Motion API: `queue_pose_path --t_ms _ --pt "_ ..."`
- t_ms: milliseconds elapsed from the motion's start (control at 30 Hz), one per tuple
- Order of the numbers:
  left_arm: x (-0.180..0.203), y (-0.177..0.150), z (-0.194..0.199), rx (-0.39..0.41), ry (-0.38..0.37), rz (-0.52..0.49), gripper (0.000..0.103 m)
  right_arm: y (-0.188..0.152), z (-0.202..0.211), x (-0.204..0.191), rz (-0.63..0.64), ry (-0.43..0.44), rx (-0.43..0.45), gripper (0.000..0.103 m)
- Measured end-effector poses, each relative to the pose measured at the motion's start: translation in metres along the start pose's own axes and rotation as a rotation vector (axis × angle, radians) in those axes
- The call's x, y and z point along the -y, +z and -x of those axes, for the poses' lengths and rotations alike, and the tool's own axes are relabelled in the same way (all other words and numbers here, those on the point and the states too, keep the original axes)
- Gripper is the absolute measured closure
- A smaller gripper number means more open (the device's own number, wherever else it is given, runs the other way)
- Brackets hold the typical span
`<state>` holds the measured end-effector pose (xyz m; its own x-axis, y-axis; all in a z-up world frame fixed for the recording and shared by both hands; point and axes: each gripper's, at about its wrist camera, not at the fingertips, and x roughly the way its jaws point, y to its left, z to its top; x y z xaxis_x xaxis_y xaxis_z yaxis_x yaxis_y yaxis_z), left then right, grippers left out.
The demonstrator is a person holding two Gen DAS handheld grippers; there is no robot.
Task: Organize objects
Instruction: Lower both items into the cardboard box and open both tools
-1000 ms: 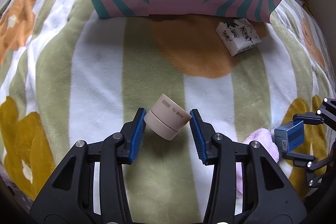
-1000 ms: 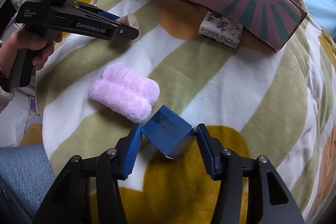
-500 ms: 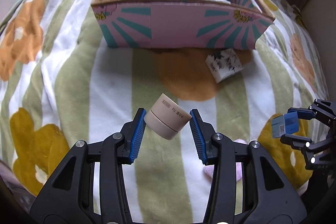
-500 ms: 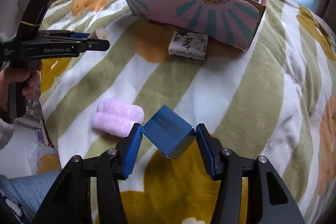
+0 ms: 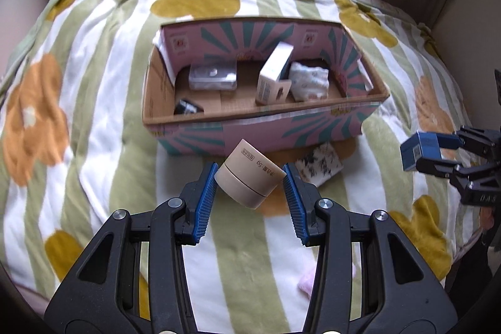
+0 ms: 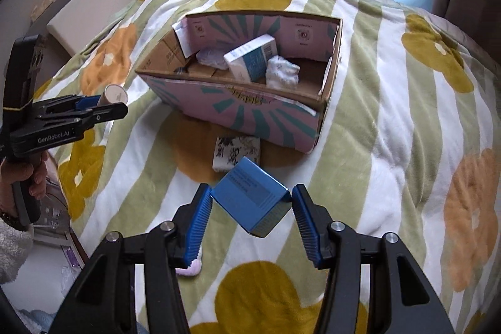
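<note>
My left gripper [image 5: 249, 177] is shut on a beige round jar [image 5: 250, 177] and holds it in the air in front of the pink and teal cardboard box [image 5: 263, 130]. My right gripper [image 6: 251, 204] is shut on a blue box [image 6: 252, 202], held above the blanket to the right of the cardboard box [image 6: 250, 115]. In the left wrist view the blue box [image 5: 418, 151] shows at the right edge. In the right wrist view the jar [image 6: 115, 94] shows at the left.
The cardboard box holds a white and blue carton [image 5: 274, 74], a silver tin [image 5: 213, 77], a white cloth [image 5: 308, 80] and a dark item [image 5: 188, 107]. A black and white patterned packet [image 6: 236, 152] lies before the box. A pink fluffy roll [image 5: 310, 284] lies on the flowered blanket [image 5: 94, 146].
Both grippers have risen and tilted up with their objects, so the open box interior has come into view. The pink roll has dropped nearly out of view.
</note>
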<state>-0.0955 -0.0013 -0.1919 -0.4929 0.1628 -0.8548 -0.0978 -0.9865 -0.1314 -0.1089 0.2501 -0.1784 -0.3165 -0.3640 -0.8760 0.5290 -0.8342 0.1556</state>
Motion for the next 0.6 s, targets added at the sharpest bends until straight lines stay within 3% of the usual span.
queue_pose_path --t_ms 267,600 --pt "-0.012 0.062 -0.007 0.032 -0.019 -0.043 0.064 0.073 -0.009 0.0 -0.09 -0.014 0.084 0.054" --pt "-0.034 0.112 -0.068 -0.029 -0.064 -0.048 0.064 0.12 -0.065 0.002 -0.247 -0.005 0.047 0.054"
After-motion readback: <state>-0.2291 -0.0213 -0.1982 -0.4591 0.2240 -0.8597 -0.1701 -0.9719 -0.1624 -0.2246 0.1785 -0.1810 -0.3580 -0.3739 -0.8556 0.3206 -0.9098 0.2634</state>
